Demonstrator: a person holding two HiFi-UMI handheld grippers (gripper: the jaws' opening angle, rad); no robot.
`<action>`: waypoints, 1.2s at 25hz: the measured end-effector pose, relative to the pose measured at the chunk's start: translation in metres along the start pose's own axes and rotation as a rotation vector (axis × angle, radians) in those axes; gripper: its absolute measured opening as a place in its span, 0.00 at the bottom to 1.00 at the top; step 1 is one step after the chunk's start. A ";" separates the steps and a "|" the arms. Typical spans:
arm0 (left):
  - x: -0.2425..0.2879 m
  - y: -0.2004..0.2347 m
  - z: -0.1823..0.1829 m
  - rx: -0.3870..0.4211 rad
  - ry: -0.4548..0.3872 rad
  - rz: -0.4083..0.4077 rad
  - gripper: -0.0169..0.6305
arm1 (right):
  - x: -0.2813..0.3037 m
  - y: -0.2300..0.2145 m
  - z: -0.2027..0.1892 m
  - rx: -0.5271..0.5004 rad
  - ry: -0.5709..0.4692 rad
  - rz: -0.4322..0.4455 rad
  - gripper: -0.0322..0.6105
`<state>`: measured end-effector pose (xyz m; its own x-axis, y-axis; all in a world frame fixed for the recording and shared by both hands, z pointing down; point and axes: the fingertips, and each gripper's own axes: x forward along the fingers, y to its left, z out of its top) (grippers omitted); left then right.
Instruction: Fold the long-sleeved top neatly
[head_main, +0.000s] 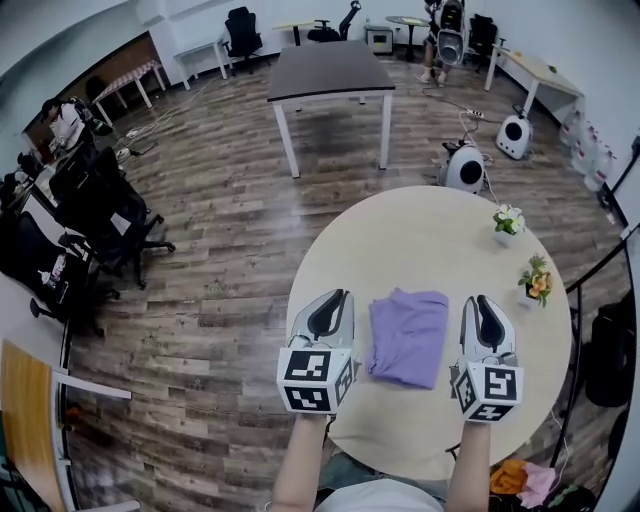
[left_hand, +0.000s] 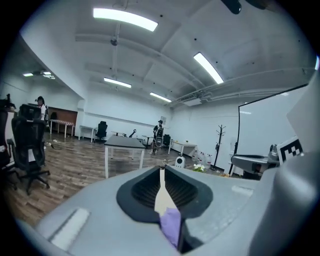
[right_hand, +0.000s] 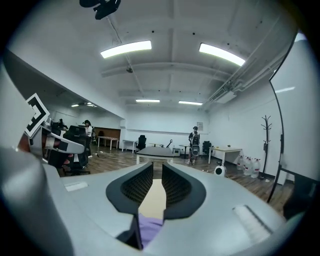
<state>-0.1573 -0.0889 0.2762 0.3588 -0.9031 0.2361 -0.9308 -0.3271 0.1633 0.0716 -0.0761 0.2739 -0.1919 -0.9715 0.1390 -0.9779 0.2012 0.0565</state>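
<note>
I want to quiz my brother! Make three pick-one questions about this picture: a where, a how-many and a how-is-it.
1. Where is the purple top? A on the floor; B on the round table, between the left gripper and the right gripper; C on a chair.
2. How many flower pots stand on that table? A two; B five; C none.
3. How is the top? A hanging from a gripper; B folded, lying free; C spread out flat.
Answers: B, table shows around it; A, both near its right side; B, no jaws touch it.
</note>
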 end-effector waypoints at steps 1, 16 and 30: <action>-0.002 -0.001 0.006 0.013 -0.014 0.007 0.07 | -0.003 -0.004 0.005 0.002 -0.012 -0.011 0.17; -0.018 -0.020 0.045 0.136 -0.116 0.064 0.03 | -0.030 -0.032 0.033 0.023 -0.096 -0.102 0.09; -0.014 -0.026 0.050 0.141 -0.124 0.047 0.03 | -0.033 -0.045 0.031 0.046 -0.092 -0.116 0.09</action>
<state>-0.1414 -0.0814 0.2202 0.3118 -0.9427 0.1191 -0.9499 -0.3120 0.0170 0.1190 -0.0568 0.2365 -0.0817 -0.9957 0.0427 -0.9964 0.0827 0.0212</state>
